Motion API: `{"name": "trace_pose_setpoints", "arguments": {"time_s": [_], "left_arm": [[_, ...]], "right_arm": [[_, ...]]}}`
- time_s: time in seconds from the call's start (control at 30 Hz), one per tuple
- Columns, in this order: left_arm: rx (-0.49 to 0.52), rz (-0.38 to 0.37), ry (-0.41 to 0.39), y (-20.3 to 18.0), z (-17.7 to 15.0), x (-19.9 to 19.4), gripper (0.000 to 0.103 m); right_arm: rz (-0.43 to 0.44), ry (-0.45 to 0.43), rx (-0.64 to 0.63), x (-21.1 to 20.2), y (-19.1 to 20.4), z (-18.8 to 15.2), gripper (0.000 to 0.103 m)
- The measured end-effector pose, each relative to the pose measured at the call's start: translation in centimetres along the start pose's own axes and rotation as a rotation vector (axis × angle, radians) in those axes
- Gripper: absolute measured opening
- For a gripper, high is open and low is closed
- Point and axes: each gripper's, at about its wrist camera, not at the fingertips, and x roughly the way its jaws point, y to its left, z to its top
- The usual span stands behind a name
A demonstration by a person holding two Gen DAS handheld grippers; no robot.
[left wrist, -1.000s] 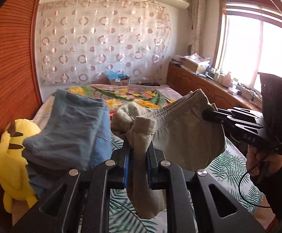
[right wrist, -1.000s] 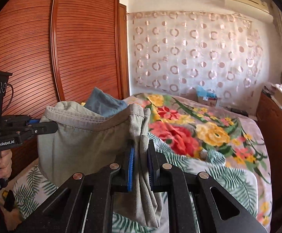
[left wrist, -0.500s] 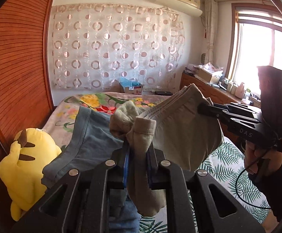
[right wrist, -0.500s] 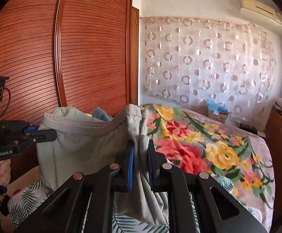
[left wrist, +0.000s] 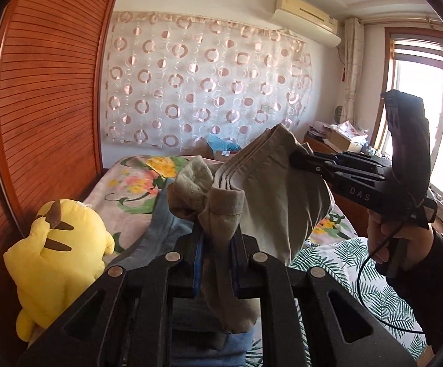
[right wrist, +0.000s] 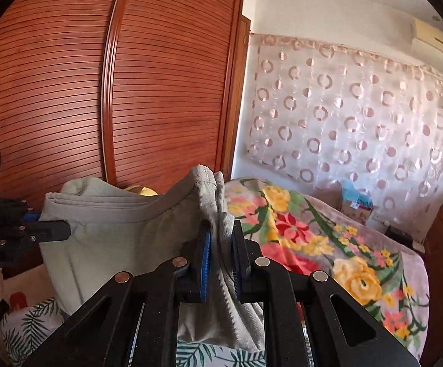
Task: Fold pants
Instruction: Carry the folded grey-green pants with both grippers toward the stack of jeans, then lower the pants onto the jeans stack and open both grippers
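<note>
A bedroom: a bed with a leaf-print sheet and a floral blanket, a slatted wooden wardrobe along one side, a circle-patterned curtain at the far end.

The left gripper is pinched on one end of the grey-green pants; the right gripper is pinched on the other end, cloth bunched between each pair of blue pads. The pants hang in the air above the bed, already doubled into several layers, their long axis running straight from one gripper to the other, so neither hand is nearer. The folded bundle sags below both grips.

Under the left gripper, at the wardrobe edge of the bed, lies a blue garment, with a yellow plush beside it. Likely the pants must come down flat beside or onto it.

No open containers show; a cardboard box sits at the bed's far end, contents unclear.
</note>
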Motion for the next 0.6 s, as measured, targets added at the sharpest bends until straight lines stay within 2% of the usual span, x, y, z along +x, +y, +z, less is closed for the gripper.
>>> {"name": "trace_pose_setpoints", "arguments": {"time_s": [0.23, 0.6], "left_arm": [[-0.053, 0.055, 0.021, 2.4, -1.5, 1.2, 0.015], [-0.105, 0.121, 0.05, 3.9, -3.8, 1.8, 0.015]], "right_arm": [[0.022, 0.038, -0.061, 4.3, 0.1, 1.2, 0.012], [0.086, 0.09, -0.118, 10.2, 0.2, 3.2, 0.012]]}}
